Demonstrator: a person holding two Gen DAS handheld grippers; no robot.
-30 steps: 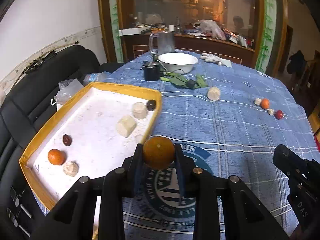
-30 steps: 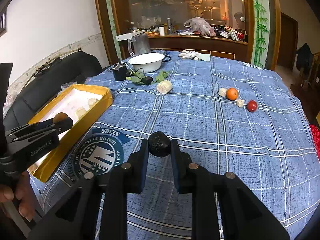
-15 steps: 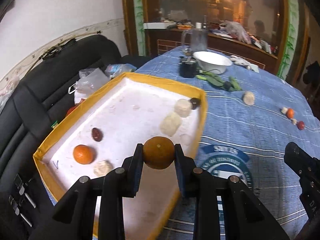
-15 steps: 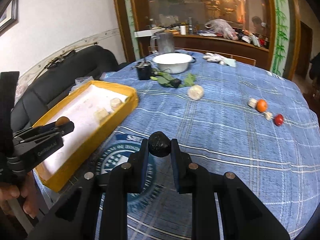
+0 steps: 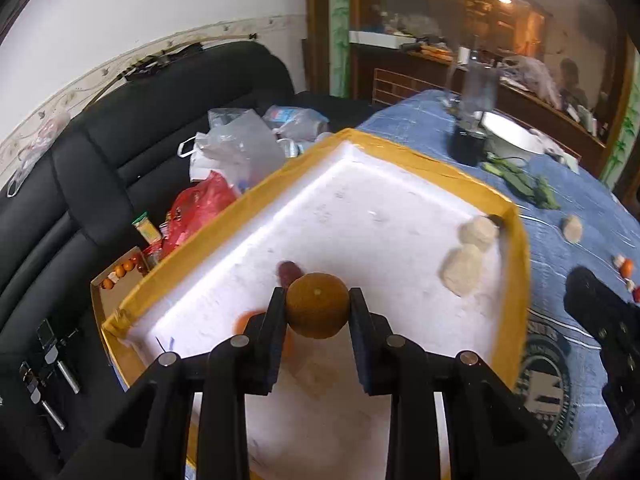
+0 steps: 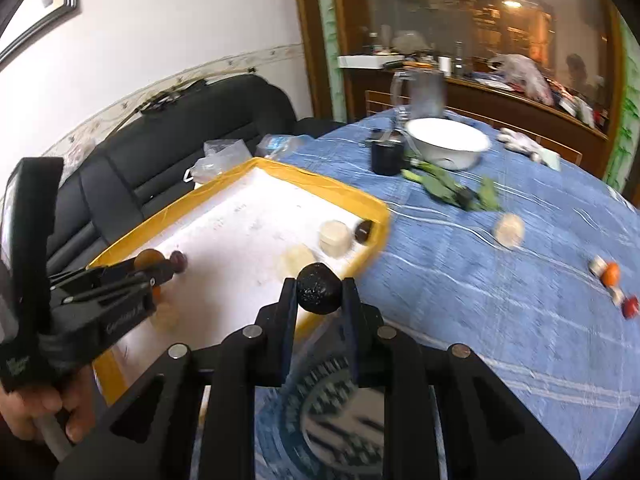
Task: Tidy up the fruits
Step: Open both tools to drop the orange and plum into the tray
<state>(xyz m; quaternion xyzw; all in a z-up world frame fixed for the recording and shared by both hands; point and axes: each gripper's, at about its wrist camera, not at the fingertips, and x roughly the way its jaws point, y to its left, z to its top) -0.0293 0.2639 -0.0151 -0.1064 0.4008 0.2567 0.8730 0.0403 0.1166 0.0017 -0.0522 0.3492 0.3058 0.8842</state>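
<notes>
— What has the left gripper [image 5: 318,306] got?

— A brownish orange [image 5: 317,305], pinched between its two pads over the white floor of the yellow-rimmed tray [image 5: 520,248]. The fruit is round, so it has no long axis to speak of; a small pale dimple on it faces the camera, slightly upward.

— And the right gripper [image 6: 319,294]?

— Clamped on a dark rough-skinned fruit [image 6: 319,289], roughly ball-shaped, with a slight peak at the top. It hangs above the tray's near edge, where the rim meets the blue tablecloth [image 6: 500,300].

— What lies in the tray?

— A dark red fruit [image 5: 289,271] just behind the held orange, a second orange [image 5: 243,322] partly hidden by the left finger, and two pale lumps [image 5: 464,270] toward the far right corner, with a small dark piece [image 6: 363,232] beside them.

— Does one view add anything?

— The right view shows the left gripper from the side with a hand [image 6: 24,410] on its handle, plus a white bowl [image 6: 448,142] and loose fruits [image 6: 611,273] on the cloth. The left view alone shows bags [image 5: 236,152] on the black sofa [image 5: 120,132].
</notes>
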